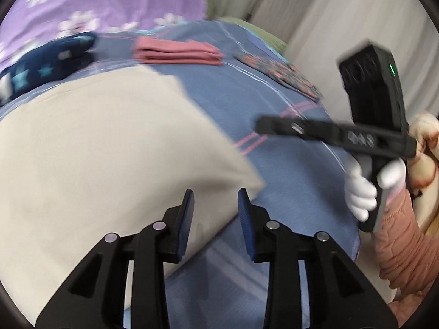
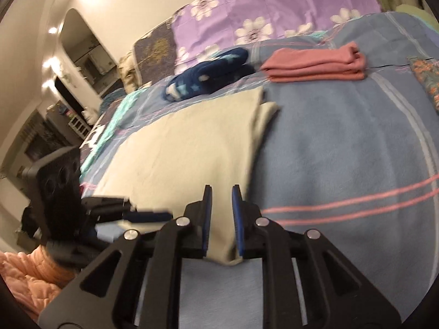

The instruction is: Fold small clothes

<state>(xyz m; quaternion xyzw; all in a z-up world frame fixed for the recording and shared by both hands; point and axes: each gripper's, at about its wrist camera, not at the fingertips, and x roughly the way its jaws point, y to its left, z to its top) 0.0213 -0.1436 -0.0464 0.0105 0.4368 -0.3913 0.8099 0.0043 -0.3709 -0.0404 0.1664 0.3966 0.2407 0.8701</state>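
Lying folded near the pink stack (image 2: 315, 64), the cream cloth (image 2: 192, 148) is released; left gripper (image 1: 215, 200) and right gripper (image 2: 221, 197) are held open, empty.

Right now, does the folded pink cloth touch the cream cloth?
Apart. In the right wrist view, blue blanket shows between the pink cloth and the cream cloth.

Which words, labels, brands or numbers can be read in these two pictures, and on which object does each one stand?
None can be read.
Right gripper: embossed marks on its side bar, too blurred to read.
Navy garment: star pattern only, no text.
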